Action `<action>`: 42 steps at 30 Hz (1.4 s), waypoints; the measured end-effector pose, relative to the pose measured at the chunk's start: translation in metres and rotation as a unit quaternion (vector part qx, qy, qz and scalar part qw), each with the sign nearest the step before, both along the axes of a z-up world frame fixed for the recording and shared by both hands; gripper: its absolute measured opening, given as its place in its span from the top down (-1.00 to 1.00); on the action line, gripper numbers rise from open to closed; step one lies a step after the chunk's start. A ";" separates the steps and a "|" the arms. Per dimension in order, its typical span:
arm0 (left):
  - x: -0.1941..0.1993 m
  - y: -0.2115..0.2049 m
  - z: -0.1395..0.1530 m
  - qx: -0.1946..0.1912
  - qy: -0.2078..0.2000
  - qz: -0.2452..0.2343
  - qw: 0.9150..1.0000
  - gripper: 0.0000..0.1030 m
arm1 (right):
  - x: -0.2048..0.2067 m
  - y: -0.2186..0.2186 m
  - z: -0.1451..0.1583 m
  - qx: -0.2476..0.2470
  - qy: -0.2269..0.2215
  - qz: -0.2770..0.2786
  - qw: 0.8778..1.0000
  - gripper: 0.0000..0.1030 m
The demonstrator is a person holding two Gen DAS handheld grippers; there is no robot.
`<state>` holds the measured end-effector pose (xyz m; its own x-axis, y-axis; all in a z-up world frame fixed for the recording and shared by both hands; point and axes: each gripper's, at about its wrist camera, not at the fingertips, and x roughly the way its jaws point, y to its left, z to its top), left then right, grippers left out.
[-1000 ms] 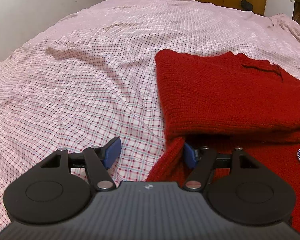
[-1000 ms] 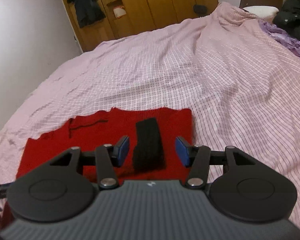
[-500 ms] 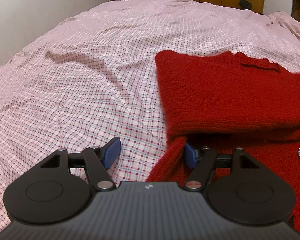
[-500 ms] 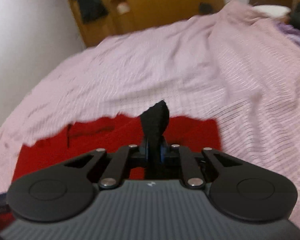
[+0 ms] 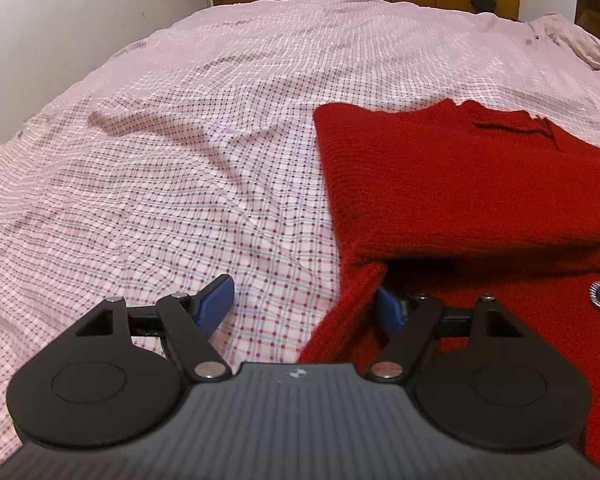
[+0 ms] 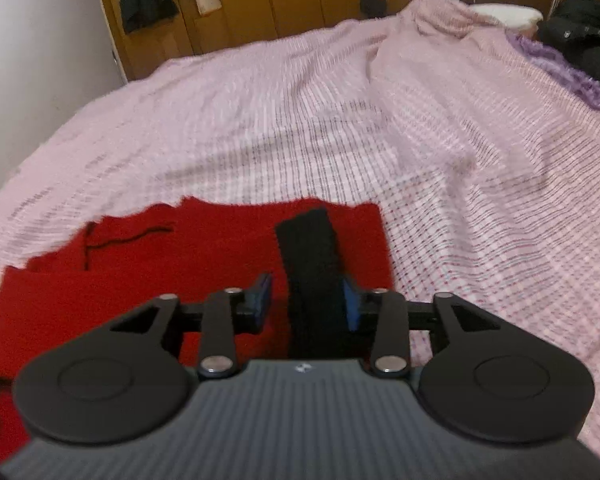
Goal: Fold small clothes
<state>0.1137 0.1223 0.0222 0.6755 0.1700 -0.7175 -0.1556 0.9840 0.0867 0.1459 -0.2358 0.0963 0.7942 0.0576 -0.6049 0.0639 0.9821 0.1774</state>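
Your right gripper (image 6: 306, 300) is opening around the soft black strip (image 6: 310, 264) on the sweater (image 6: 140, 272); your left gripper (image 5: 306, 308), opening wide, straddles its limp edge, so pinch there.

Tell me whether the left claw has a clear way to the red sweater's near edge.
Probably yes. The left claw is opening, and the sweater edge already lies between its pads, beside the right pad. Nothing else lies on the sheet there.
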 end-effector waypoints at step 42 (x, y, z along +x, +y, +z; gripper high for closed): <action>-0.212 -0.074 0.042 -0.002 0.021 -0.163 0.986 -0.55 | -0.270 0.066 0.010 -0.132 0.038 0.187 0.973 -0.17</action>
<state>-0.0978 0.0482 0.0645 0.6638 -0.0551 -0.7459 0.1733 0.9815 0.0817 -0.1246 -0.1702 0.1067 0.7003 0.1690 -0.6935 -0.3031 0.9500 -0.0745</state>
